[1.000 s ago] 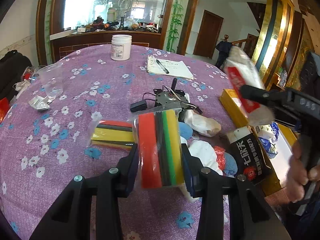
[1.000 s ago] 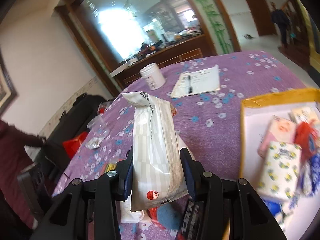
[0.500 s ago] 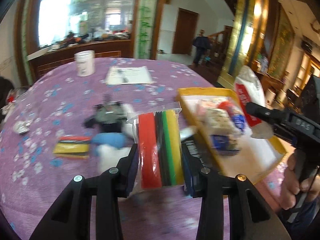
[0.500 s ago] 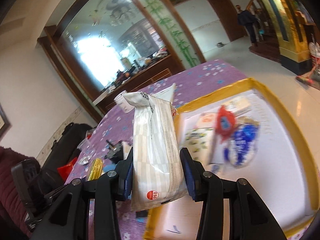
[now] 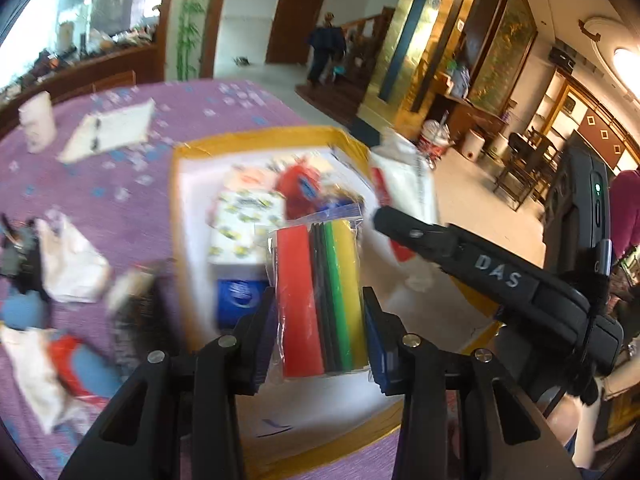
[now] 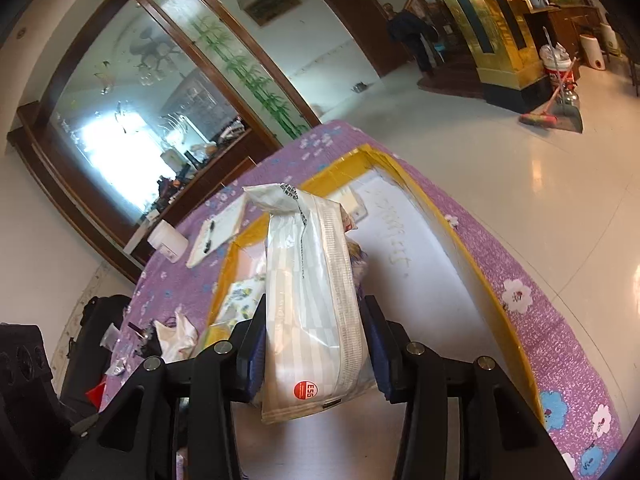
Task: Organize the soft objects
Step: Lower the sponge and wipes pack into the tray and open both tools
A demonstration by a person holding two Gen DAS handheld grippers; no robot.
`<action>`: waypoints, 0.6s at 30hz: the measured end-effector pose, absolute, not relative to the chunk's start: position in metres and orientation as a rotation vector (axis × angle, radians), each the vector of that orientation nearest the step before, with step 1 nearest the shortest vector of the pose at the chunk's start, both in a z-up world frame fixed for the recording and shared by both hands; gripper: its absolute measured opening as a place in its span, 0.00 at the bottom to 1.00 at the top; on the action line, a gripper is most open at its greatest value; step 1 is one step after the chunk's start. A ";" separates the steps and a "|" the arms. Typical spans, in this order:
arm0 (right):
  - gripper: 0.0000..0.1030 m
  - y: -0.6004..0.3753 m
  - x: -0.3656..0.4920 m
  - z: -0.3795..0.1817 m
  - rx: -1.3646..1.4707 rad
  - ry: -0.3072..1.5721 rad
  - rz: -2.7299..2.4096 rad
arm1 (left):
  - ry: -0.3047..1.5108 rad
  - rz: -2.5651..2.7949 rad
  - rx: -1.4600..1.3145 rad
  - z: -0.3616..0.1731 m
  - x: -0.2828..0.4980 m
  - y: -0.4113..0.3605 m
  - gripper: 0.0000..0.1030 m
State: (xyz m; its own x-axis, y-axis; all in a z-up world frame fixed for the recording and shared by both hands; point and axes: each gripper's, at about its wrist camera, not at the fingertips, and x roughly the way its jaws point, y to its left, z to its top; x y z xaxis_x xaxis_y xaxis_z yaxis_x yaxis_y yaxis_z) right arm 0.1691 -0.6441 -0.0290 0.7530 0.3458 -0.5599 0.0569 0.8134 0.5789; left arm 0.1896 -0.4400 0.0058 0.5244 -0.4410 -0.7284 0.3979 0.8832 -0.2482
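Soft foam, red, black, green and yellow, bagged in clear plastic: that sponge pack (image 5: 320, 296) sits clamped in my left gripper (image 5: 320, 320) over the near end of the shallow yellow-rimmed white tray (image 5: 256, 138) on the purple flowered tablecloth (image 5: 100, 184). My right gripper (image 6: 314, 340) pinches the lower half of a tall white plastic-wrapped tissue pack (image 6: 312, 292) above the tray, its jaws having just eased a little wider. Both look light and squashy with slick film, so I judge a mid-body pinch across the flat sides safest.
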 end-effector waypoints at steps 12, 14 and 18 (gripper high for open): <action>0.49 -0.636 0.175 -0.028 0.515 0.732 0.101 | 0.870 -0.530 -0.003 -0.015 0.182 -0.448 0.38; 0.51 -0.634 0.175 -0.027 0.508 0.723 0.100 | 0.859 -0.535 -0.005 -0.013 0.180 -0.446 0.42; 0.55 -0.634 0.171 -0.020 0.508 0.675 0.103 | 0.829 -0.537 0.001 -0.008 0.175 -0.446 0.53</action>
State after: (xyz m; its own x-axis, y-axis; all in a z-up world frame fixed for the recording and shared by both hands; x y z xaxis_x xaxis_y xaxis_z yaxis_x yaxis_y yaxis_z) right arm 0.1707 -0.6343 -0.0197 0.7805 0.2520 -0.5722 0.0707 0.8737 0.4813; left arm 0.1754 -0.4456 -0.0084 0.5508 -0.4538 -0.7005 0.4545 0.8670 -0.2043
